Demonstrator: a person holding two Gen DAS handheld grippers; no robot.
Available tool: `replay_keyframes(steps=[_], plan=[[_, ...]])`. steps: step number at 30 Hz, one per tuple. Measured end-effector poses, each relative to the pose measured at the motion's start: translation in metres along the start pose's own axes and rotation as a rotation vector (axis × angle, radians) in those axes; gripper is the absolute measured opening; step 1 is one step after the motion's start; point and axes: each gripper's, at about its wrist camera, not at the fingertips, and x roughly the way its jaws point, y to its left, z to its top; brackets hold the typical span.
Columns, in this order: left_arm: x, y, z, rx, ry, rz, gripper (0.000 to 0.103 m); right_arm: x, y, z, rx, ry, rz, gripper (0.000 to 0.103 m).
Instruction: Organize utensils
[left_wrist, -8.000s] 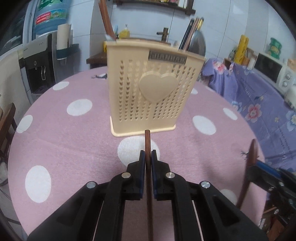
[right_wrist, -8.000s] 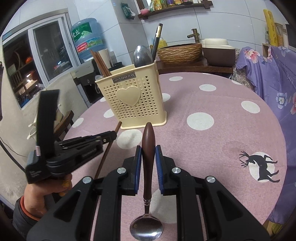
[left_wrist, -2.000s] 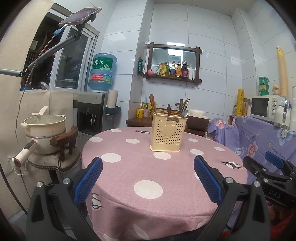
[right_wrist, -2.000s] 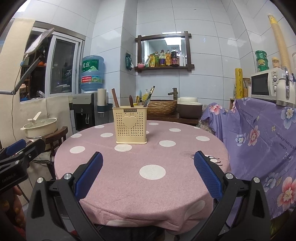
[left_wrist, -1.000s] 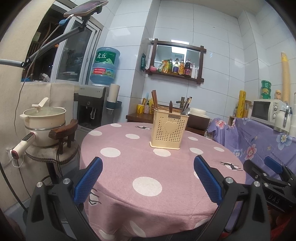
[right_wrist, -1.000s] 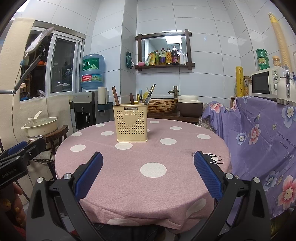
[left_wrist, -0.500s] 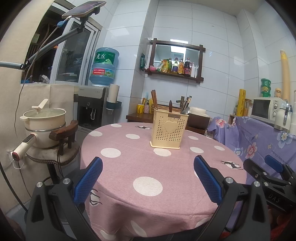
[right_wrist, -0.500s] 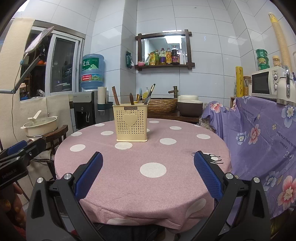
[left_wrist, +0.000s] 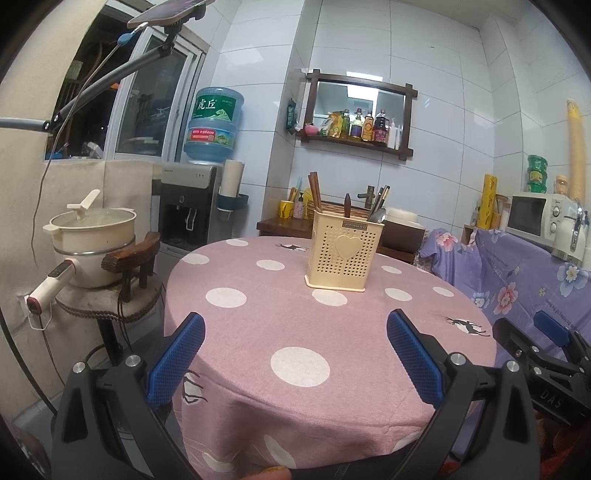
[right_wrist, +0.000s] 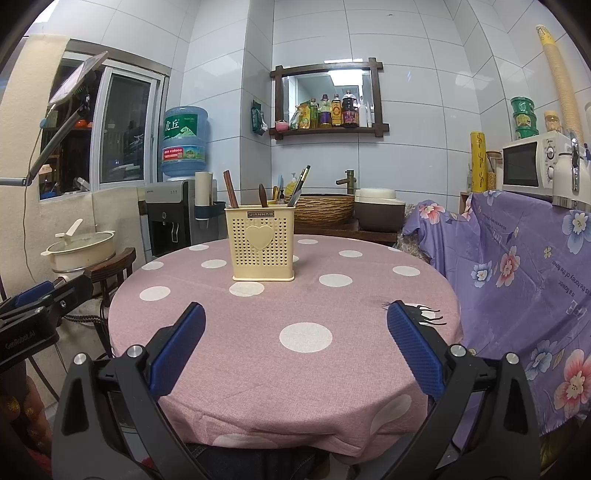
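A cream perforated utensil holder (left_wrist: 344, 252) (right_wrist: 263, 246) with a heart on its front stands upright on the round pink polka-dot table (left_wrist: 258, 325) (right_wrist: 258, 354). Brown chopsticks (left_wrist: 315, 192) (right_wrist: 230, 189), a dark wooden handle (left_wrist: 347, 205) (right_wrist: 262, 195) and metal utensils (left_wrist: 378, 208) (right_wrist: 299, 186) stick out of its top. My left gripper (left_wrist: 295, 349) hangs wide open over the table's near edge, well short of the holder, with nothing between its blue pads. My right gripper (right_wrist: 295, 341) is likewise wide open and empty, and it also shows at the right edge of the left wrist view.
A white pot (left_wrist: 92, 240) sits on a wooden chair at the left. A water dispenser (left_wrist: 192, 206) stands behind the table. A purple floral cloth (right_wrist: 524, 273) covers furniture at the right, with a microwave (right_wrist: 532, 166) on it. A basket (right_wrist: 323, 208) is behind the holder.
Eight seconds ago each gripper was shut on a utensil close to the holder. Both are now open, empty and drawn back from the table; in the last second almost nothing has shifted.
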Motion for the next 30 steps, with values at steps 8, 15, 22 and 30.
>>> replay_keyframes(steps=[8,15,22,30], plan=[[-0.0005,-0.0019,0.0003,0.011,0.007,0.004,0.098,0.0001,0.0006,-0.0016,0.0,0.002,0.0,0.097],[0.0012,-0.0051,0.0001,0.02,0.013,0.001,0.098,0.0001,0.0002,-0.0027,0.0,0.004,0.0,0.097],[0.0026,-0.0046,0.0015,0.027,0.015,0.014,0.098,0.0002,0.0,-0.0037,0.0,0.004,-0.001,0.097],[0.0078,-0.0024,0.0016,0.019,0.045,0.022,0.098,0.0001,-0.0003,-0.0036,0.0,0.005,-0.001,0.097]])
